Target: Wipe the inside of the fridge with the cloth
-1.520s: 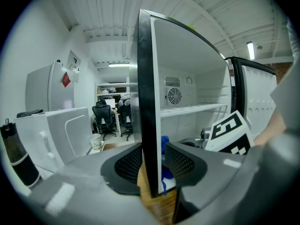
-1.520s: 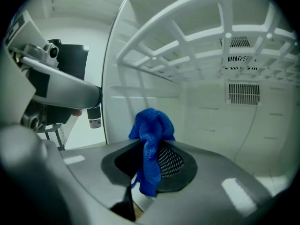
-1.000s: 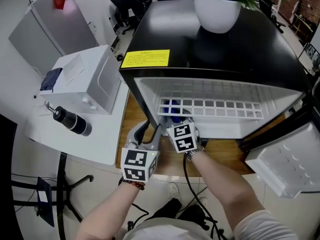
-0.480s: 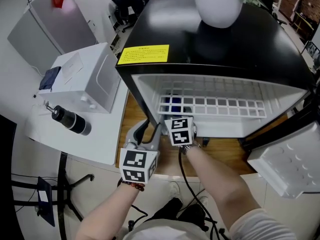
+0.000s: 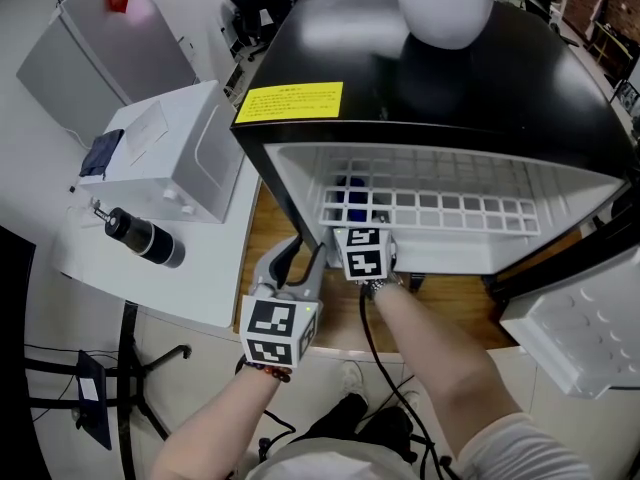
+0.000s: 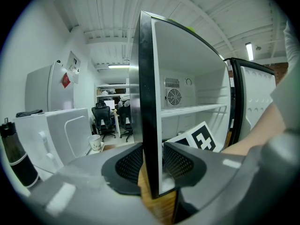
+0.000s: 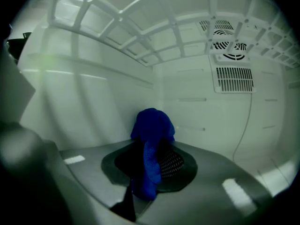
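The black mini fridge stands open, its white inside facing me. My right gripper reaches in under the wire shelf and is shut on the blue cloth, which bulges out past the jaws toward the left back corner. In the head view only its marker cube and a bit of cloth show through the shelf. My left gripper holds the front edge of the fridge's left wall. Its jaws have just been closing, with the wall between the pads.
A white plant pot sits on the fridge top. The fridge door hangs open at the right. On the white table at the left are a white box-shaped appliance and a black bottle. The back wall carries vents.
My right gripper has pushed a little farther into the fridge with the cloth. The left gripper has stayed on the wall edge.
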Motion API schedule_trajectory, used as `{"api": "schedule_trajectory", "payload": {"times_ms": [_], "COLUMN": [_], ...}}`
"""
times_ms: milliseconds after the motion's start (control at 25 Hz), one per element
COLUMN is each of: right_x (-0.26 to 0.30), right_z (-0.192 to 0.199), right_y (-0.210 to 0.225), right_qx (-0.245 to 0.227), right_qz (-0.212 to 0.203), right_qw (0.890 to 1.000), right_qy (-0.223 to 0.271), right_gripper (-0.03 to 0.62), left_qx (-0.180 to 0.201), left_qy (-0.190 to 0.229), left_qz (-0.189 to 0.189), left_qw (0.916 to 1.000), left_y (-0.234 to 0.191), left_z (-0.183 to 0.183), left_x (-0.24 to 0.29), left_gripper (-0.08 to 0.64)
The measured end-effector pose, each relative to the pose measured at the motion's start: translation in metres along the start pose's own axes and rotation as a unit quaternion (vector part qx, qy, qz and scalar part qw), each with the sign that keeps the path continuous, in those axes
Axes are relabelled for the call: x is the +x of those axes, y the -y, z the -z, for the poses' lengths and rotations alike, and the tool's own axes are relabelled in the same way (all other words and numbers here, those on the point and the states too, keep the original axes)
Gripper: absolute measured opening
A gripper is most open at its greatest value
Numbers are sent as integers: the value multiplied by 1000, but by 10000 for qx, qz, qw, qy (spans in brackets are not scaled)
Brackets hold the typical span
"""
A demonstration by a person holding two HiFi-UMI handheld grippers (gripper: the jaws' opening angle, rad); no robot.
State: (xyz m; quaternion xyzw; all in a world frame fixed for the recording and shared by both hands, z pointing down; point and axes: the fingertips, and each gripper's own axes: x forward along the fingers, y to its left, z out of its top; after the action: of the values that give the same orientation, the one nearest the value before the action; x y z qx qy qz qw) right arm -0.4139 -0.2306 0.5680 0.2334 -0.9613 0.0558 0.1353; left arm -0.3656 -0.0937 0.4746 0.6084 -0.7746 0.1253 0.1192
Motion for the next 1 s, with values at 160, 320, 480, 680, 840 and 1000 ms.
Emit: {"api": "schedule_trajectory", "payload": {"times_ms": [160,320,480,680,840,1000], "right_x": [1,4,9,16,21,25], "right_z": [1,-1,-4,-7,-9,-12], "right_y": [1,2,7,10,14,19], "right_qx": [-2,-16,-21,27,66,102], "right_qz": [8,31,84,133,194,254], "right_qw": [10000,10000,9999,9998,9996,9993], "right_qy": [7,22,63,138,204,241], "right_gripper": [77,77,77,77,77,77], "left_qx": [14,-13,-10,-1,5,9], "left_qy": [1,17,29,43,53,51], "left_qz": [-36,-41,-43,-59,-60,-67], "left_qw": [10000,10000,10000,10000,10000,10000], "left_y": [-1,-1,-1,-2,-1,-1], "left_z": [1,0,-1,0,0,0], "left_x": [0,0,0,1,0,0], "left_gripper": [129,127,126,123,123,123]}}
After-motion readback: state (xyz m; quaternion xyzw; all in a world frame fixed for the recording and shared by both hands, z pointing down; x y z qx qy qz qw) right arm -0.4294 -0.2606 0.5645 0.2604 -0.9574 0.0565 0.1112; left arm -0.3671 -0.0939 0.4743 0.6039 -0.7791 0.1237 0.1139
